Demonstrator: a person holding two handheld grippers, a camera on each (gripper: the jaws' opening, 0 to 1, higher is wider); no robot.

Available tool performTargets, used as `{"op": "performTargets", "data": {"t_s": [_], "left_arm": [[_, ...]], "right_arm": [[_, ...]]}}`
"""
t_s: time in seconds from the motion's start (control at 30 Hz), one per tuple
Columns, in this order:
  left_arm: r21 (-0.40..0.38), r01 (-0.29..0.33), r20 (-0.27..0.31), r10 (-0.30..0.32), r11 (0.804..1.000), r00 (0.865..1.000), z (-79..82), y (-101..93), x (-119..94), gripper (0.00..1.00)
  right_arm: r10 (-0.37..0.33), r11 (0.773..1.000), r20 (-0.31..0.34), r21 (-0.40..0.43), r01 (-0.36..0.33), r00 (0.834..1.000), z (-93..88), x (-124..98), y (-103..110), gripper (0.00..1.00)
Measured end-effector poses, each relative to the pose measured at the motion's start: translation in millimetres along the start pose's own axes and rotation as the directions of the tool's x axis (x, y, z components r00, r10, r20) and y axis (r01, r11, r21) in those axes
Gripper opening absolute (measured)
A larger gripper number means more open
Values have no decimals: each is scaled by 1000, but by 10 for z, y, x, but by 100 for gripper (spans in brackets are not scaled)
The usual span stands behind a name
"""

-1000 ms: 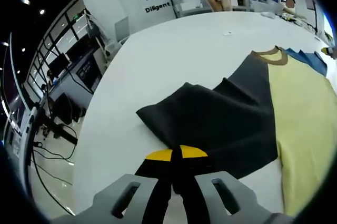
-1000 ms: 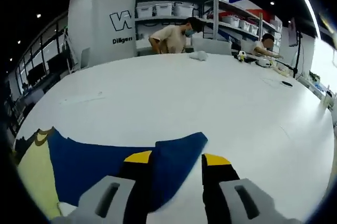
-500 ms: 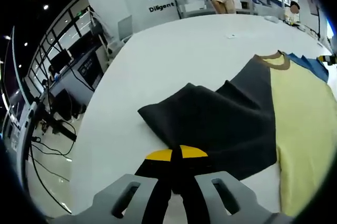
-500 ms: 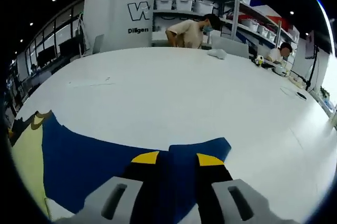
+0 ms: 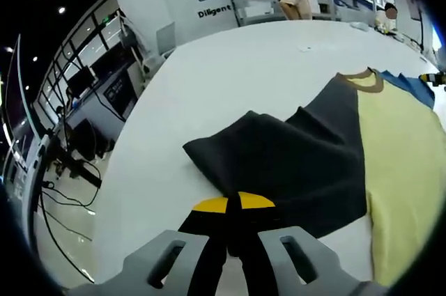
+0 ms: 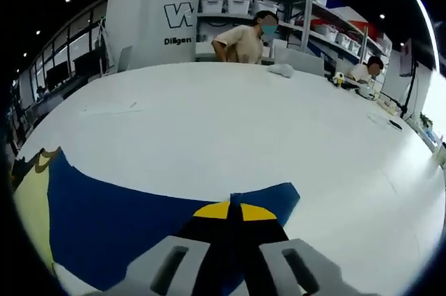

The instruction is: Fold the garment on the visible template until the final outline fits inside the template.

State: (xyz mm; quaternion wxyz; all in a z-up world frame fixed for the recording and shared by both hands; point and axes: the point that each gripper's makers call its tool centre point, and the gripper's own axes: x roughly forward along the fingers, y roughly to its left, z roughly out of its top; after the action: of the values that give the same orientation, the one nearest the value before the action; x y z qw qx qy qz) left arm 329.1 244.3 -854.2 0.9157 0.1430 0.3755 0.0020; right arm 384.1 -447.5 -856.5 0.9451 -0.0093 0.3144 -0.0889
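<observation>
Left gripper view: left claw (image 5: 233, 202) clenched on the garment's (image 5: 390, 170) dark sleeve (image 5: 279, 157); right claw (image 6: 233, 211) pinches the blue sleeve (image 6: 125, 205).

The left gripper (image 5: 233, 202) has its jaws closed together low over the table; the right gripper (image 6: 234, 210) likewise.

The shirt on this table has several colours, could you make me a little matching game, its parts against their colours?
Parts:
1. sleeve pinched by the left gripper
2. sleeve pinched by the right gripper
3. body panel
4. collar

Colours:
a. pale yellow
b. tan
c. dark grey
d. blue

Pairs: 1-c, 2-d, 3-a, 4-b
</observation>
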Motion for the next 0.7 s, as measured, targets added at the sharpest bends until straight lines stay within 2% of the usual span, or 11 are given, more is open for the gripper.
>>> {"op": "performTargets", "data": {"t_s": [0.1, 0.2, 0.37, 0.7], "left_arm": [[-6, 3, 0, -3, 1000, 1000, 14, -7, -19, 9], [-46, 0, 12, 0, 999, 1000, 46, 28, -59, 14], [-59, 14, 23, -12, 998, 1000, 101, 37, -151, 32], [-55, 93, 107, -86, 994, 990, 293, -109, -422, 72]], "right_arm": [[0, 1000, 37, 24, -1, 999, 100, -56, -20, 0], [-8, 1000, 64, 31, 6, 998, 199, -121, -56, 0], [-3, 999, 99, 37, -1, 995, 318, -225, -65, 0], [33, 998, 137, 43, -39, 990, 462, -408, 65, 0]]}}
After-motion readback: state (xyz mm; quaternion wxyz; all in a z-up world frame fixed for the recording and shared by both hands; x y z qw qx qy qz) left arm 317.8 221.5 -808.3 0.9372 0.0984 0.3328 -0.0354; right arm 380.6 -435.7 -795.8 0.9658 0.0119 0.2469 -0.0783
